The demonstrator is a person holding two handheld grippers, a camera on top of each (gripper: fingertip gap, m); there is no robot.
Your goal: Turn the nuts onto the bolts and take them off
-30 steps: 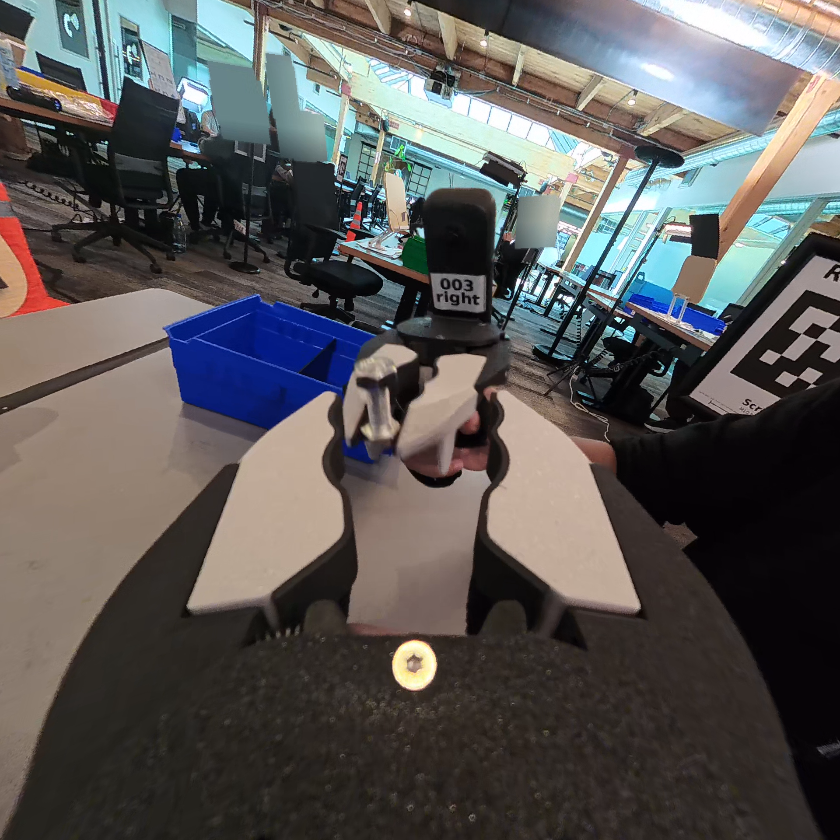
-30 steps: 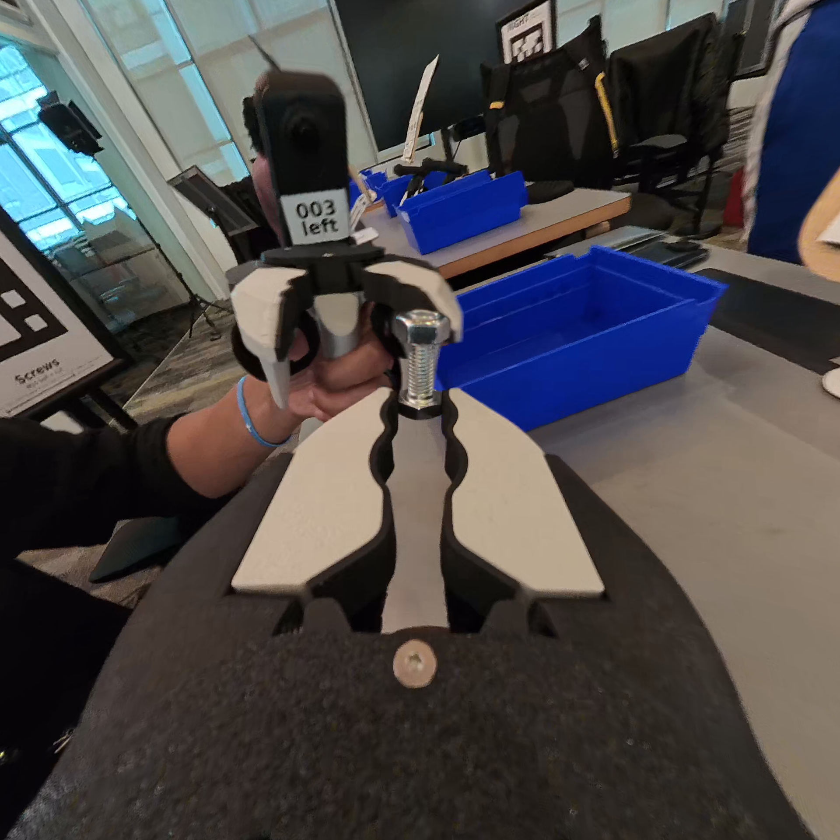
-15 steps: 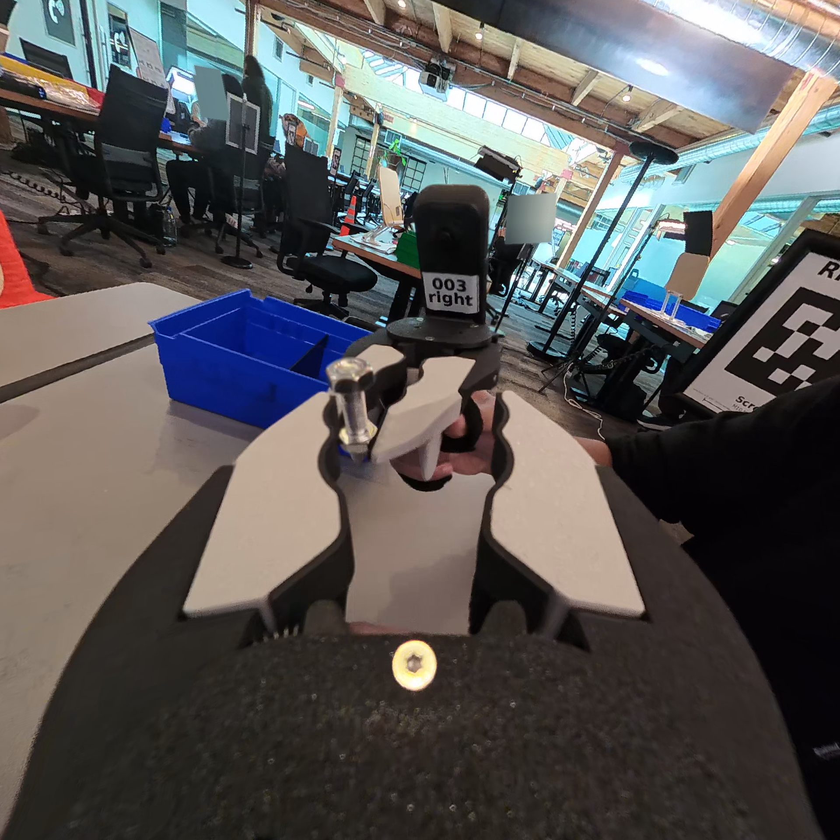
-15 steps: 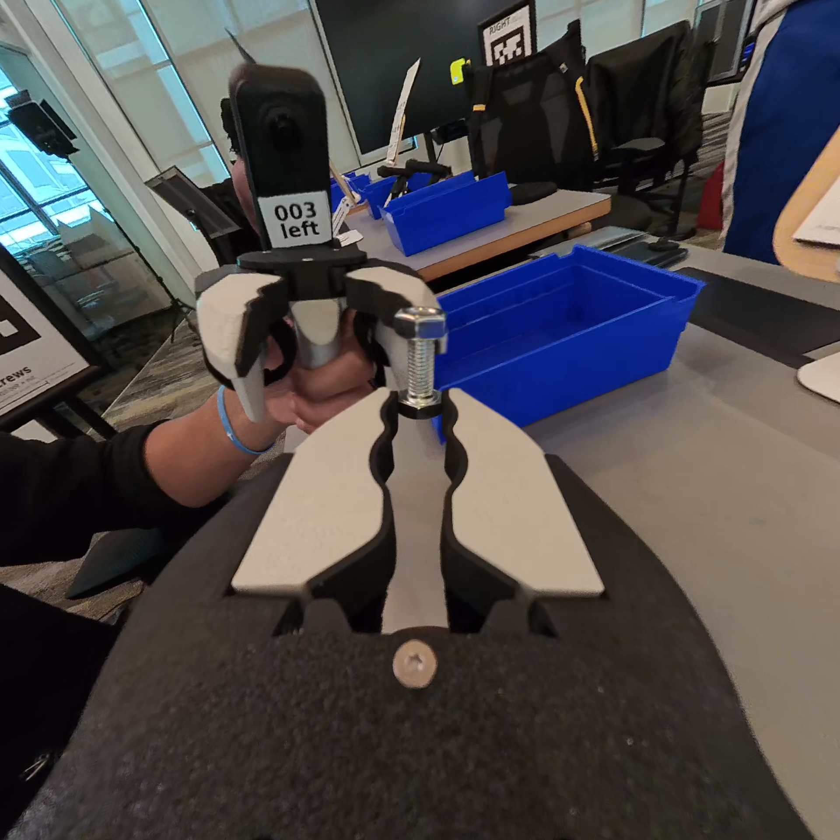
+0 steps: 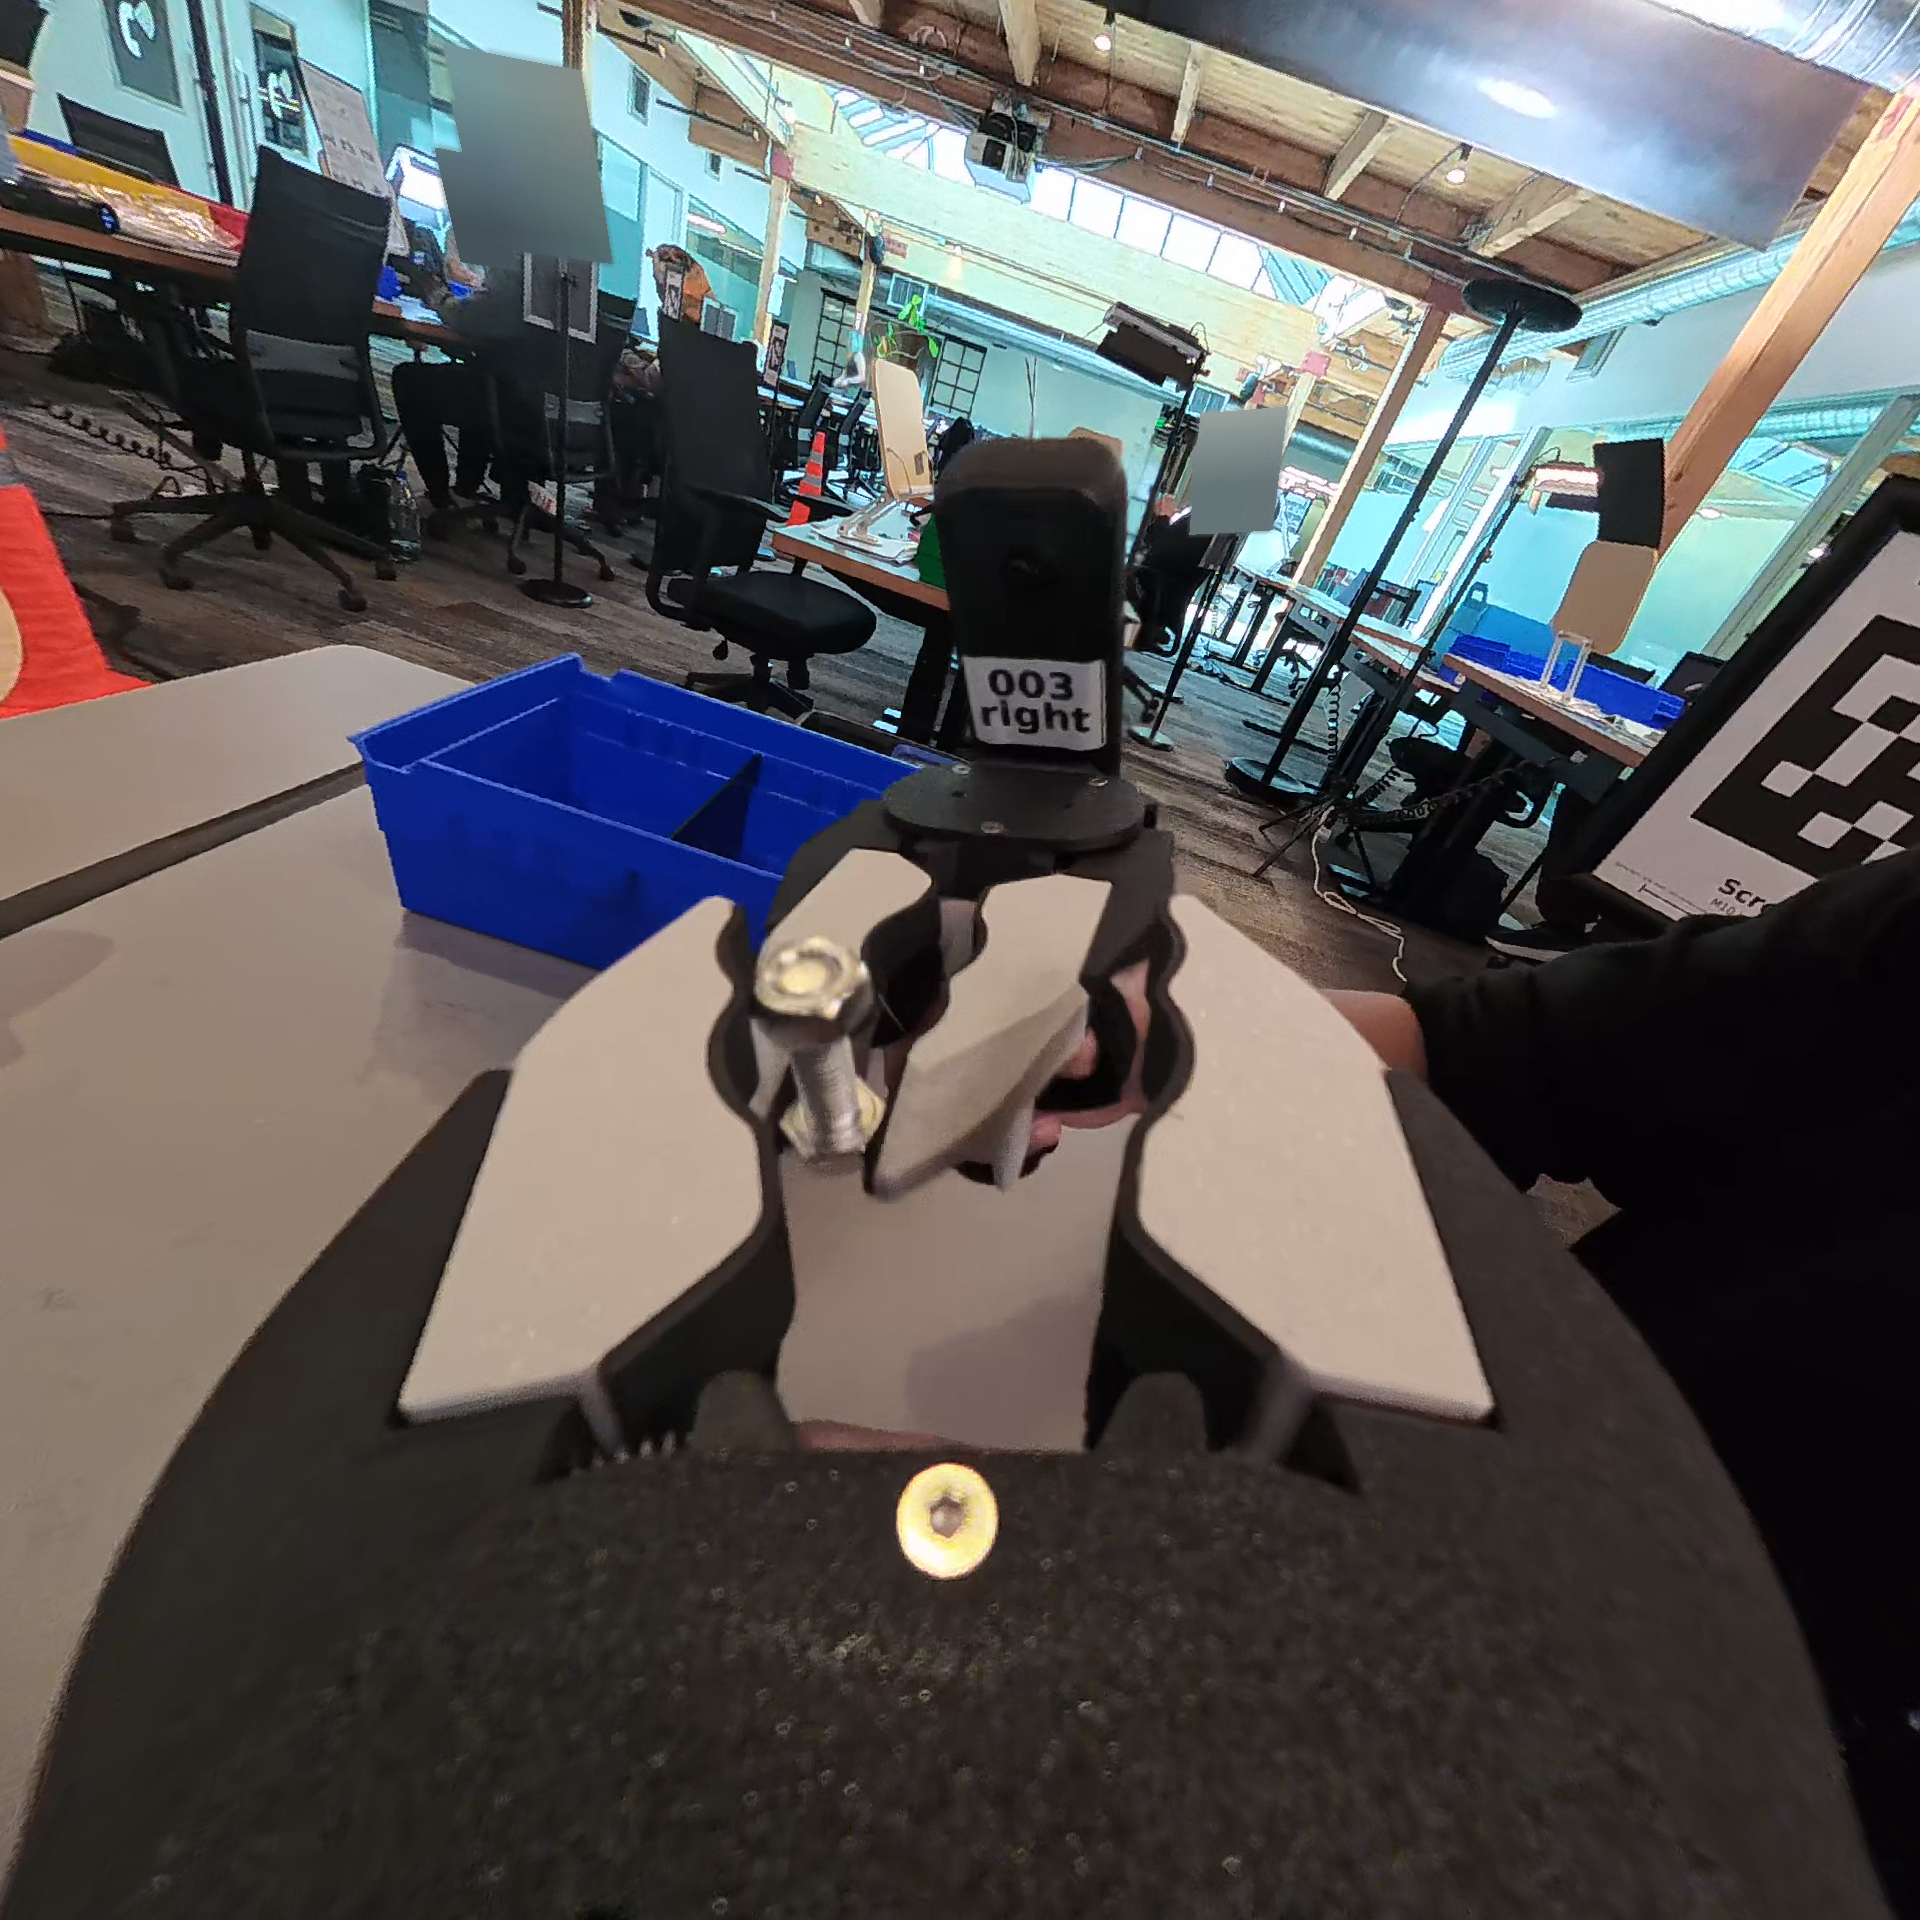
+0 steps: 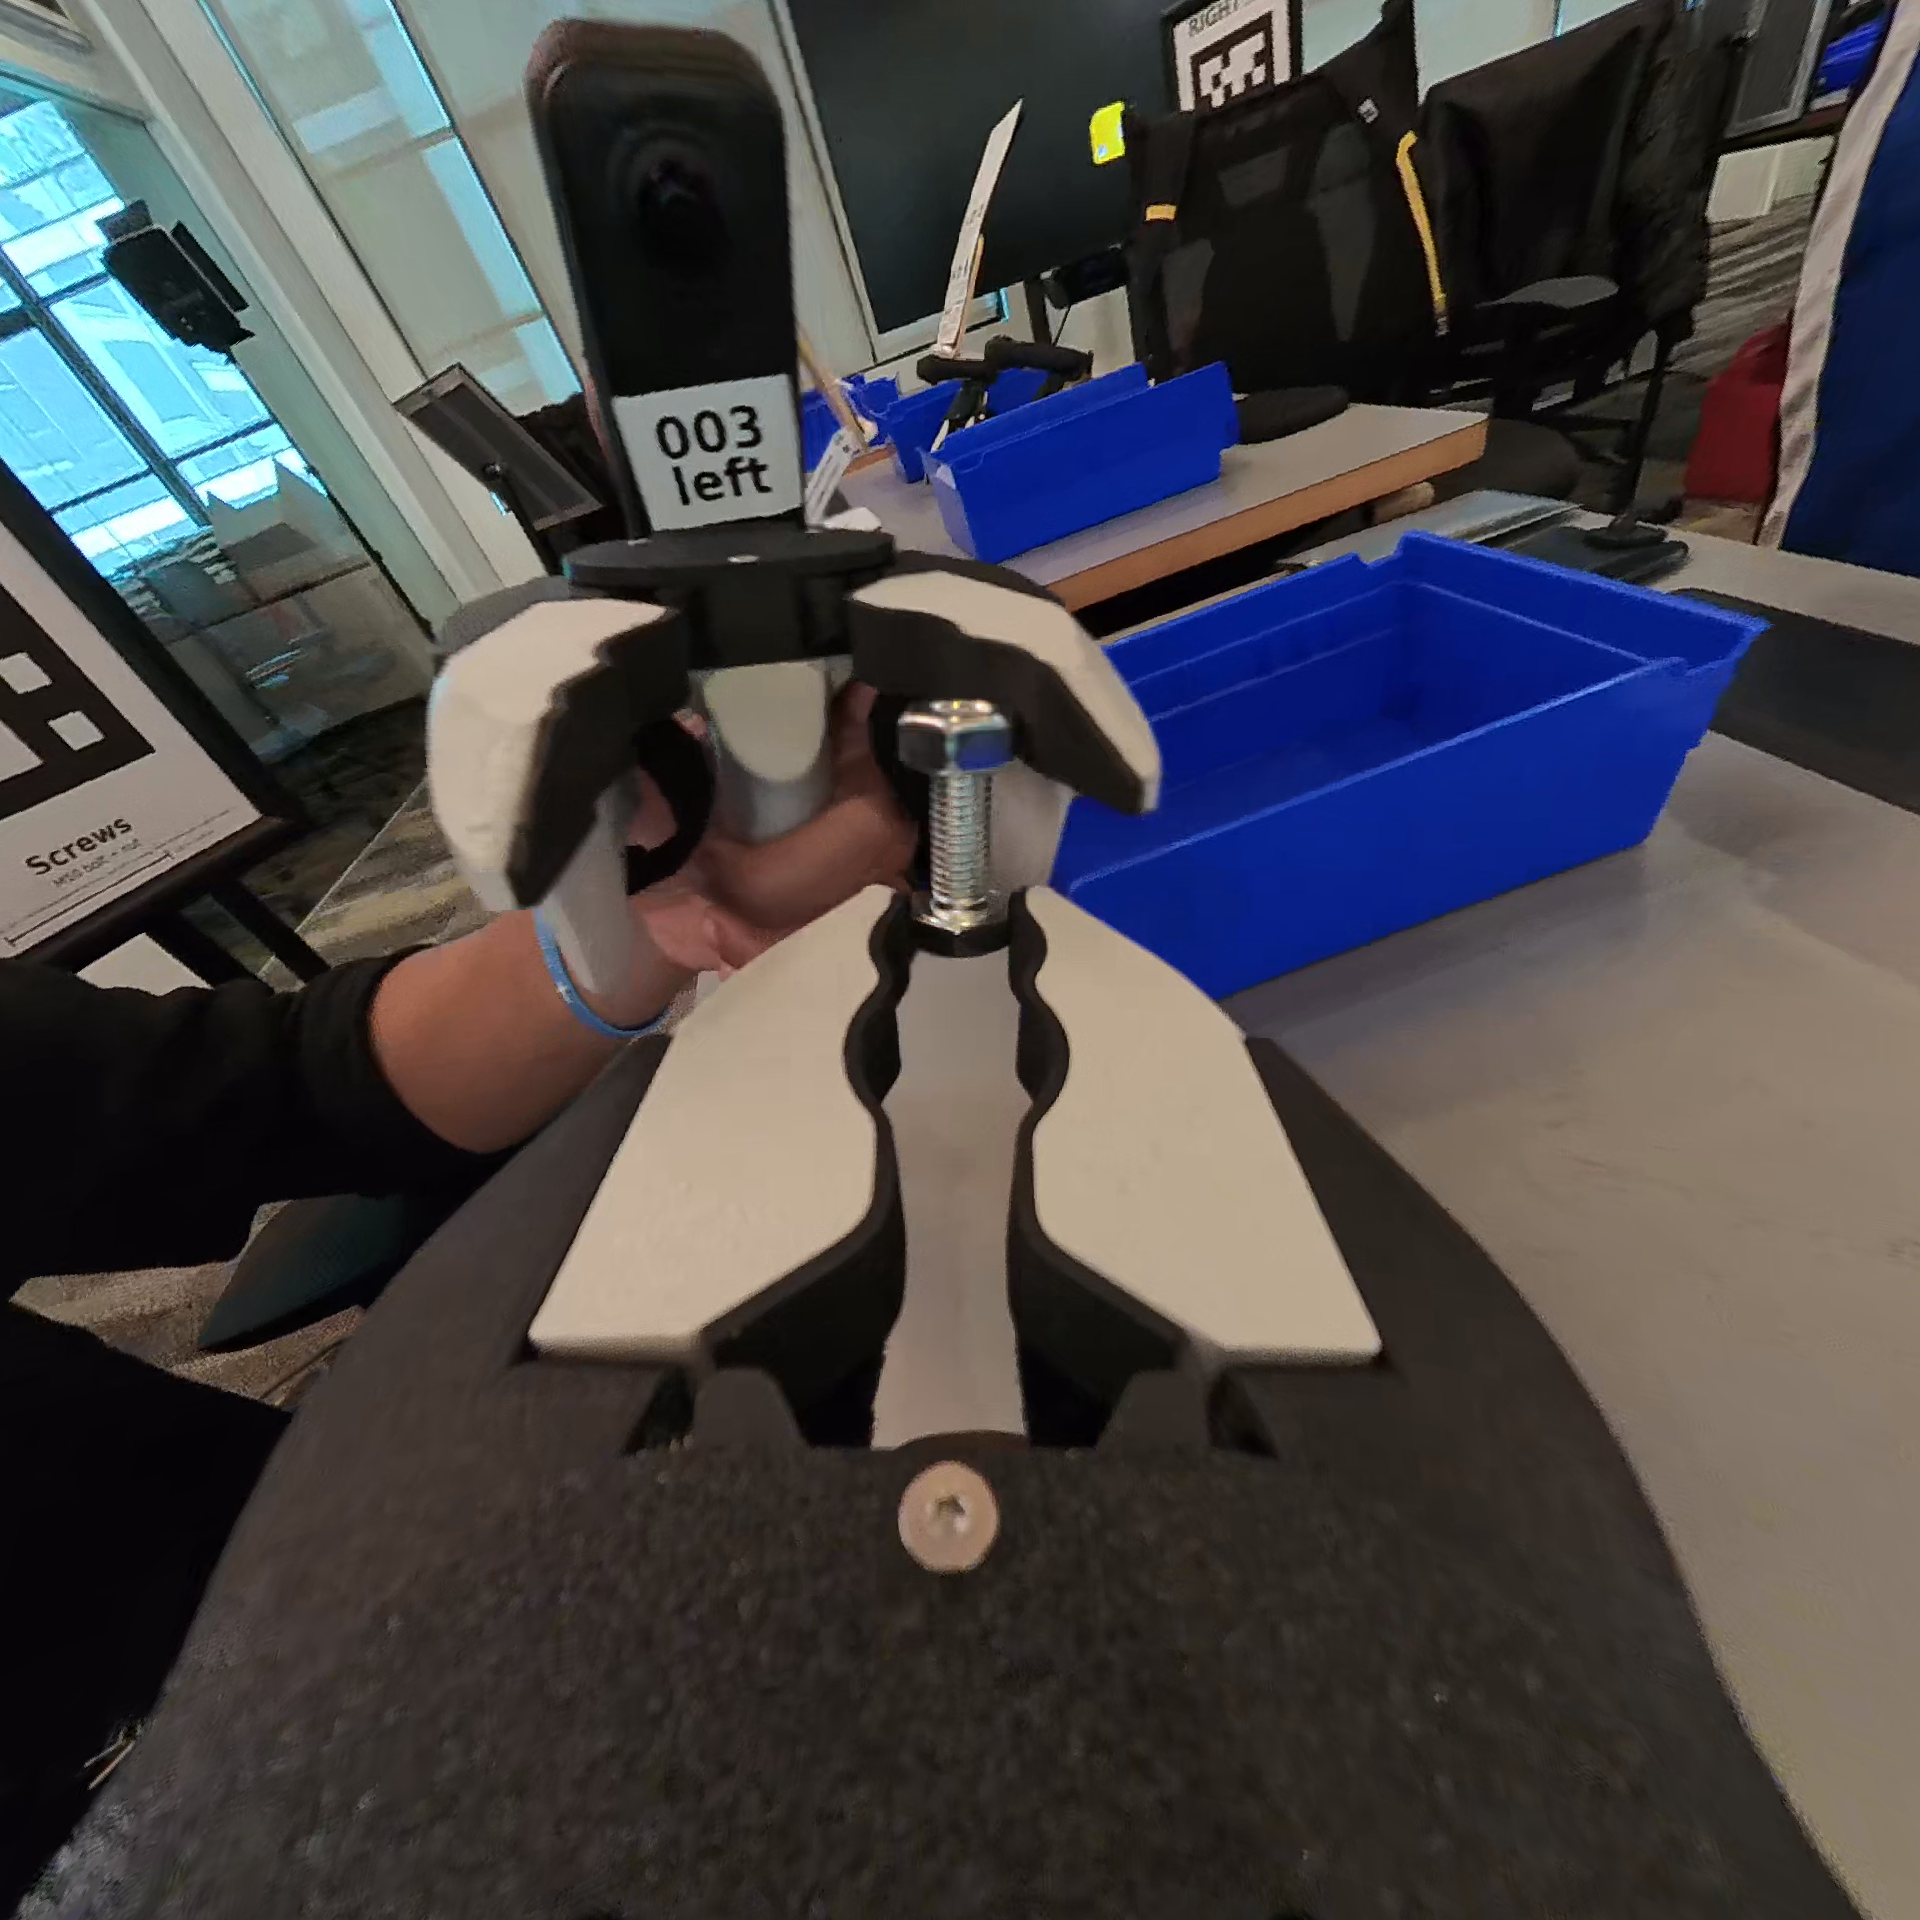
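Grey table [image 6: 1558,1195] carries the work, with an open office of desks and black chairs behind it.

Left wrist view, left to right: one blue bin [image 5: 582,831] stands toward the table's far edge, with one dark divider inside. Just right of it, one bolt [image 5: 821,1049] is held tilted, hex head uppermost. One nut [image 5: 831,1124] sits at the bolt's lower end. The right gripper [image 5: 831,1127] faces the camera, its fingers closed at the bolt's lower end, on the nut. The left gripper [image 5: 951,1049] has its two fingers set wide apart and holds nothing; the bolt stands just beside its left finger [image 5: 613,1174], and contact cannot be told. One black sleeve [image 5: 1662,1039] enters from the right edge.

Right wrist view, left to right: one sleeve and a wrist with one blue band [image 6: 582,997] reach in from the left edge. The left gripper [image 6: 790,790] stands opposite with fingers spread. The bolt [image 6: 956,810] is upright, head up, threads bare between head and nut [image 6: 956,916]. The right gripper [image 6: 956,920] is clamped on the nut at its fingertips. The bin [image 6: 1403,790] stands to the right, on the table. Further blue bins [image 6: 1081,457] sit on a second table behind; their count cannot be told.
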